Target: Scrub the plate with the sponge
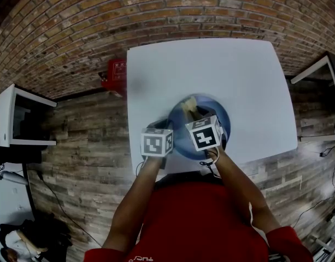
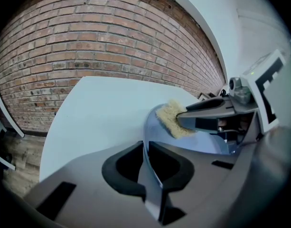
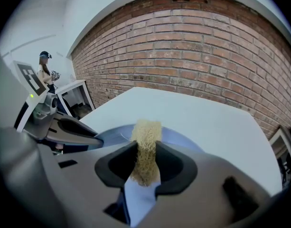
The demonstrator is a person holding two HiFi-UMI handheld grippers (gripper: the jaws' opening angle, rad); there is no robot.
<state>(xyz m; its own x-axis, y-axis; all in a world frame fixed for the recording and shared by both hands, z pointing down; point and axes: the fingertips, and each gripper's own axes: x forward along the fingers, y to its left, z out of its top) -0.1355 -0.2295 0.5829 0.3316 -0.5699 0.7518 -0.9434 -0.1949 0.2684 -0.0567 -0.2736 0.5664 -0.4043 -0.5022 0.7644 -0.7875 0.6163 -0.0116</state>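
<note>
- Head view: a white table [image 1: 211, 64] stands on a wood-plank floor before a brick wall.
- A round blue plate [image 1: 221, 111] lies near the table's near edge, in front of a person in a red shirt [image 1: 205, 222].
- The left gripper [image 1: 158, 129] is at the plate's left rim. The right gripper [image 1: 195, 112] reaches over the plate's middle.
- A pale sponge [image 1: 191, 102] shows just past the right gripper's tip, over the far half of the plate. This area is blurred.
- A red object [image 1: 115, 75] sits on the floor beside the table's far left corner.
- Left gripper view: the left gripper [image 2: 146, 167] has its jaws drawn in on the plate [image 2: 152, 127]. The thin rim runs between the pads, which press on it from both sides.
- The right gripper [image 2: 184, 120] comes in from the right with the sponge [image 2: 171, 117] at its tip, set against the far part of the plate.
- Right gripper view: the right gripper [image 3: 145, 163] has its jaws closed on the sponge [image 3: 146, 141], which stands upright between the pads and juts out beyond them.
- The plate [image 3: 181, 137] lies directly under and behind the sponge. Whether they touch cannot be confirmed here.
- The left gripper [image 3: 94, 137] meets the plate's left edge.
- A person [image 3: 44, 70] stands far off at the left.
</note>
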